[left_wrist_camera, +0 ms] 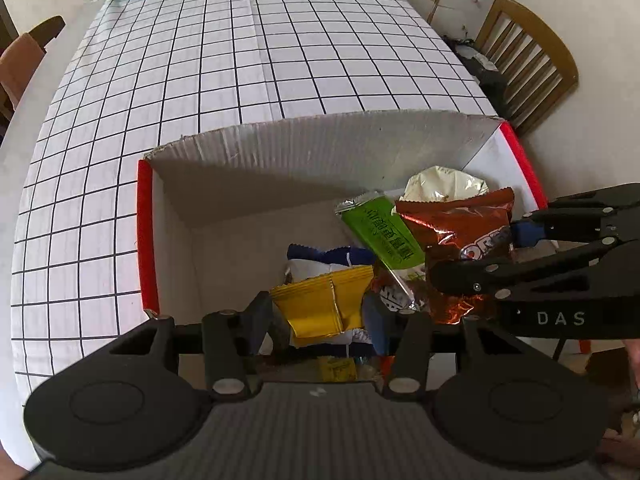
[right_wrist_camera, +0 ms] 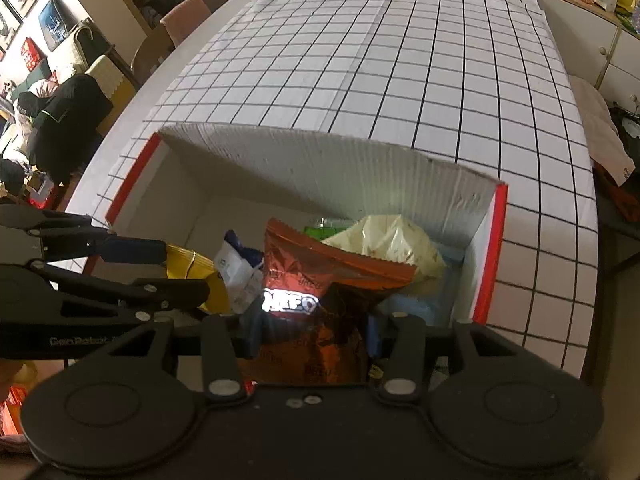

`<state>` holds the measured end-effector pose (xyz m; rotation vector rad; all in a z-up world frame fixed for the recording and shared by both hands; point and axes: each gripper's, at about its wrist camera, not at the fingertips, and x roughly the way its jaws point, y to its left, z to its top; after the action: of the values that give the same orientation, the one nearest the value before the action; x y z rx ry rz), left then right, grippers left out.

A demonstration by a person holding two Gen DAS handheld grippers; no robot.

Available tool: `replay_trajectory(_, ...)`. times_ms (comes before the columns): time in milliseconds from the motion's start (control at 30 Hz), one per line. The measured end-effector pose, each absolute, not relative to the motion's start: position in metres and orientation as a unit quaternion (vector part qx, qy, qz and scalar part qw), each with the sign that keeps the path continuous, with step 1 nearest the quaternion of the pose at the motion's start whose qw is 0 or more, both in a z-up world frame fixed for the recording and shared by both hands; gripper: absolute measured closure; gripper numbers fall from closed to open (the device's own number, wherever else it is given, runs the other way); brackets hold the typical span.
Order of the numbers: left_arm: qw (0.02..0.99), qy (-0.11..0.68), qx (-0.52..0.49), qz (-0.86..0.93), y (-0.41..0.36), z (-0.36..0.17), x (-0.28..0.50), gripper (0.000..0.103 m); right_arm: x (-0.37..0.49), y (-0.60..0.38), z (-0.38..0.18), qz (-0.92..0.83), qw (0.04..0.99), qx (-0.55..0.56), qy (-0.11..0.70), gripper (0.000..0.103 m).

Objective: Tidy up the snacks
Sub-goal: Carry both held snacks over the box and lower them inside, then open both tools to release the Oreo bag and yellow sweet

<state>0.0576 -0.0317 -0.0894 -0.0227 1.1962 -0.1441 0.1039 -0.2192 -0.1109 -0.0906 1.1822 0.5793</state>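
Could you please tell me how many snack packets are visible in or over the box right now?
6, possibly more hidden beneath. The left gripper holds the yellow packet; the right gripper holds the copper Oreo packet. Green, cream, blue-white and light blue packets lie in the box.

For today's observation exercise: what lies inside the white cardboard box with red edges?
Inside the box: a yellow packet, blue-white packet, green bar, copper Oreo bag and pale foil bag. Anything beneath the pile is covered.

"DAS" printed white on my black right gripper (left_wrist_camera: 516, 248); "Gen Robot" on my black left gripper (right_wrist_camera: 176, 264); "OREO" on crinkled red-brown foil snack packet (right_wrist_camera: 304, 280); green wrapper's (left_wrist_camera: 380, 236) characters unreadable.
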Motion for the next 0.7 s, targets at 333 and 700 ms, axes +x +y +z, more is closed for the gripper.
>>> replay_trajectory(333, 0.822, 0.567, -0.002, -0.048, -0.0392, -0.0964, 0.0571, 0.054, 0.1001, -0.2224, -0.1172, 0.267, 0.792, -0.046, 0.547, 0.057)
replay_trajectory(700, 0.83, 0.556, -0.005, -0.04, -0.0348, -0.0899, 0.0493, 0.044, 0.0964, -0.2188, -0.1147, 0.267, 0.796, -0.048, 0.541, 0.051)
